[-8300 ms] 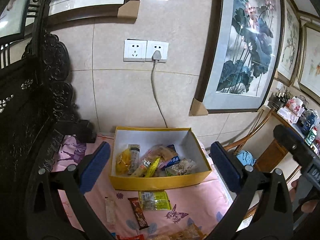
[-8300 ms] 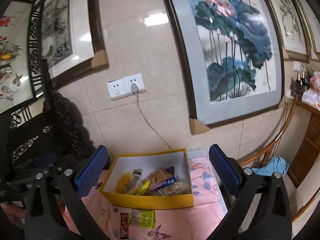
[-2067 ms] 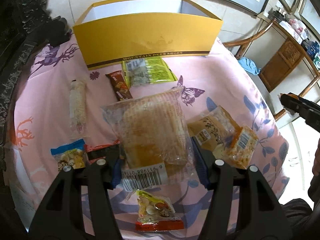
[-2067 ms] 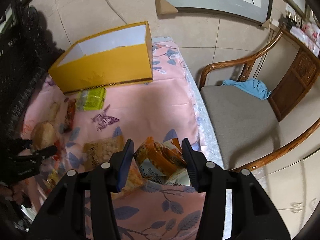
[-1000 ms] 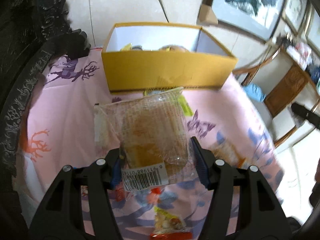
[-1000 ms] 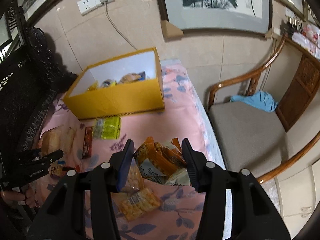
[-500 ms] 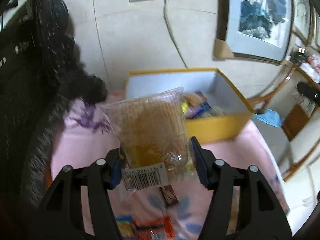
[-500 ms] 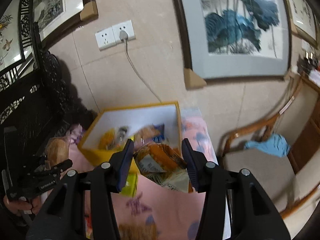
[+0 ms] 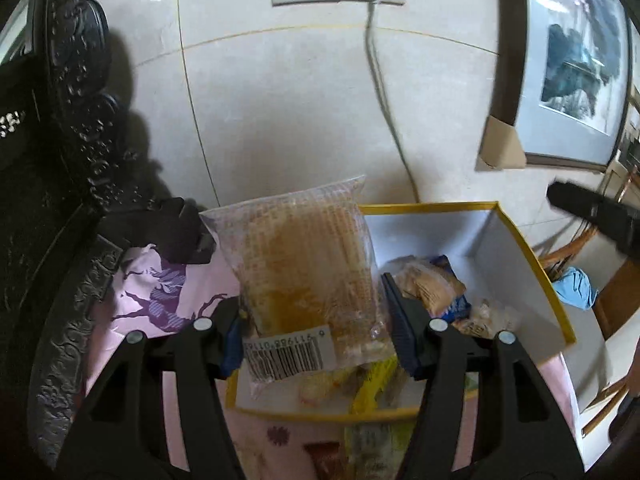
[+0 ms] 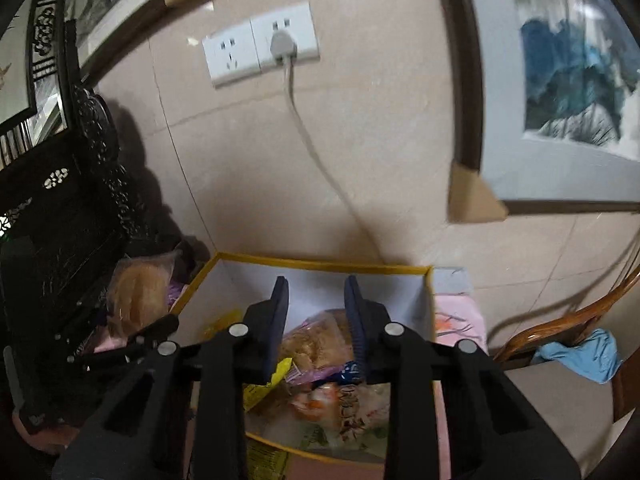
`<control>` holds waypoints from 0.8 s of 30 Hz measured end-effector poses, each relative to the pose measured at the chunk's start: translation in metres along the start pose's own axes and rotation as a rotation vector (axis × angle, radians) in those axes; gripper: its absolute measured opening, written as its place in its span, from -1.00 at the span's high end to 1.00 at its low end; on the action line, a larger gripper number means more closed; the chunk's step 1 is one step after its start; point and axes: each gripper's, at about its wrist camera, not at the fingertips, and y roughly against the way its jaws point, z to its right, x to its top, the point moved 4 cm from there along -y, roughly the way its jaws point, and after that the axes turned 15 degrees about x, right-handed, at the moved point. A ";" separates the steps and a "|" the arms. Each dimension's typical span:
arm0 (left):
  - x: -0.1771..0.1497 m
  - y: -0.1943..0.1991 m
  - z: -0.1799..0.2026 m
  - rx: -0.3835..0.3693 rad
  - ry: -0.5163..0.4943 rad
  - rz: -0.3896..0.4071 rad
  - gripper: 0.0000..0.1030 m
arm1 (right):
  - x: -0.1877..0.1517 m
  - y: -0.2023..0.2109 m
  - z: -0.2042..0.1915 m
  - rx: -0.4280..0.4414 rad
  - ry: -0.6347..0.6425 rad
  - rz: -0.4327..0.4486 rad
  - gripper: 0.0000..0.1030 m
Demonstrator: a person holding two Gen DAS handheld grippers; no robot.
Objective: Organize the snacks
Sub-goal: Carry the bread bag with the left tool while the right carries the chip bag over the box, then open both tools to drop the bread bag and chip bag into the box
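My left gripper (image 9: pixel 310 308) is shut on a clear packet of golden bread (image 9: pixel 304 248), barcode end toward the camera, held over the near left part of the yellow box (image 9: pixel 532 276). My right gripper (image 10: pixel 314 284) hangs over the same box (image 10: pixel 320 266). Its jaws are closing with nothing between them. Several snack packets (image 10: pixel 316 344) lie in the box under it. The right wrist view shows the left gripper (image 10: pixel 132 340) with the bread (image 10: pixel 136 288) at the box's left side.
The box stands on a pink printed cloth (image 9: pixel 160 280) against a tiled wall with a socket and cable (image 10: pixel 280 44). Dark carved furniture (image 9: pixel 52 160) rises on the left. A wooden chair with a blue cloth (image 10: pixel 580 352) is on the right. More packets (image 9: pixel 360 444) lie before the box.
Both grippers have travelled from the cloth's front up to the box. The right gripper no longer holds the orange packet and its jaws stand narrower. The left still holds the bread.
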 end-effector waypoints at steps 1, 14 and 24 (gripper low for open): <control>0.000 -0.003 0.000 -0.002 -0.003 -0.004 -0.15 | -0.001 -0.002 0.001 0.010 -0.009 -0.004 0.41; -0.009 -0.001 0.011 0.070 -0.032 0.009 -0.96 | -0.029 0.057 0.020 -0.157 -0.069 0.014 -0.97; -0.107 0.040 -0.038 0.091 -0.120 -0.094 -0.96 | -0.141 0.036 -0.005 -0.098 -0.151 -0.287 -0.97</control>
